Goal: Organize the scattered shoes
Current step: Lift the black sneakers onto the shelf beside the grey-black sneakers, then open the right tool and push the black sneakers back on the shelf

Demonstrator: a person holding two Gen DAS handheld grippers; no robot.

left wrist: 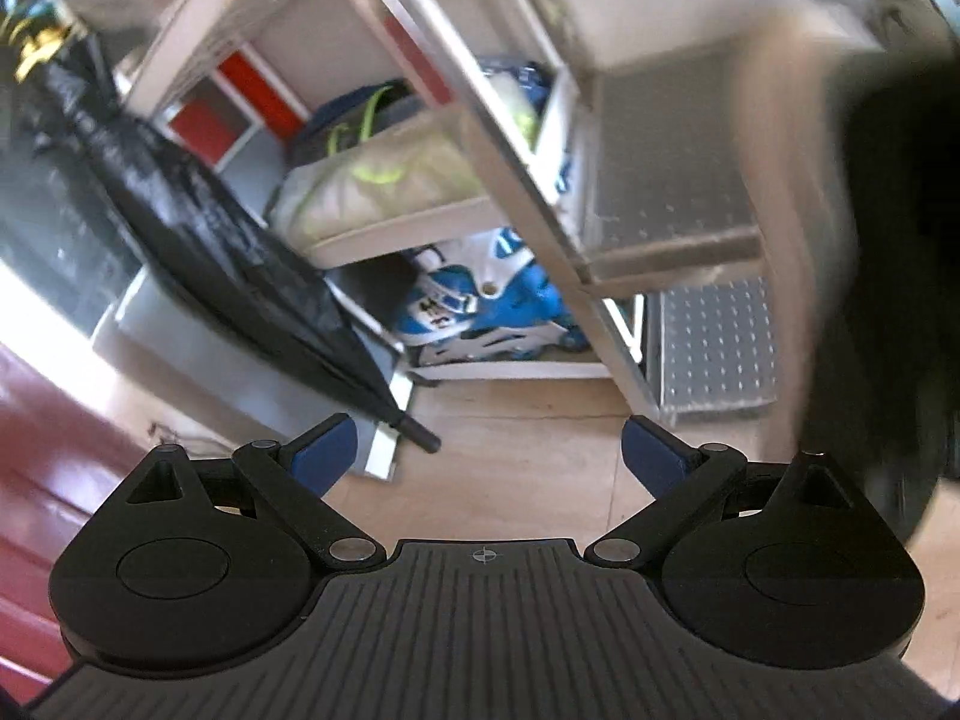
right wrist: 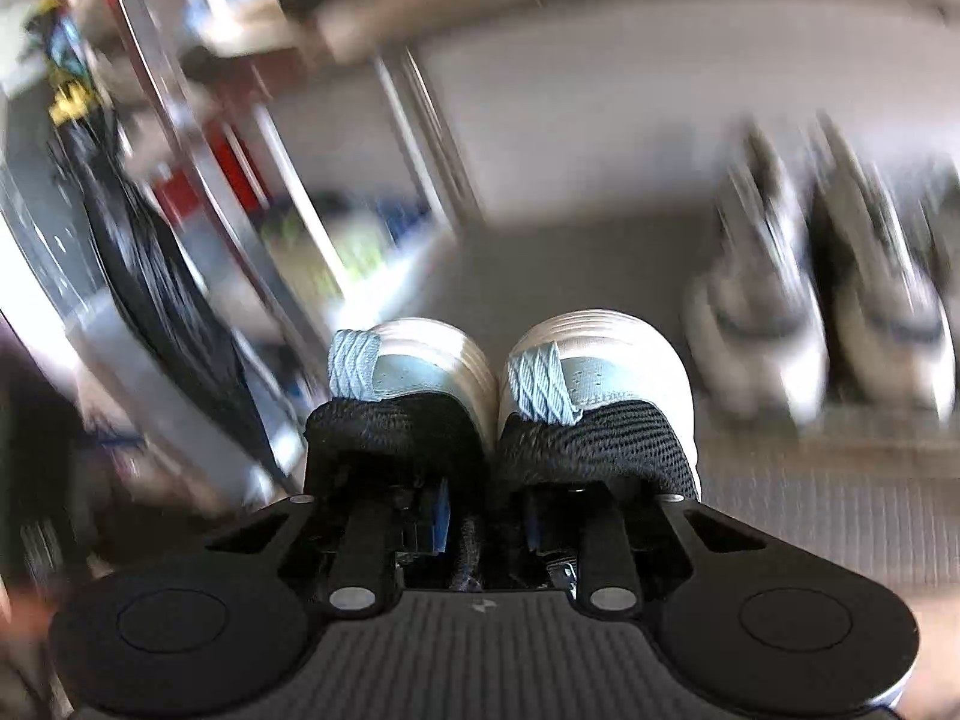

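We are in a home, by a white shoe rack (left wrist: pixel 420 222) full of shoes, a black umbrella (left wrist: pixel 228 252) beside it.

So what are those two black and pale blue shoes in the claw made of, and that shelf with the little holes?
The pair of black and pale blue shoes look like woven mesh fabric, matte, with visible knit texture, pale blue braided heel loops and ribbed whitish soles, probably rubber or foam. The grey perforated shelf looks like painted or galvanised sheet metal, judging by its regular holes and dull sheen, though blur leaves that open.
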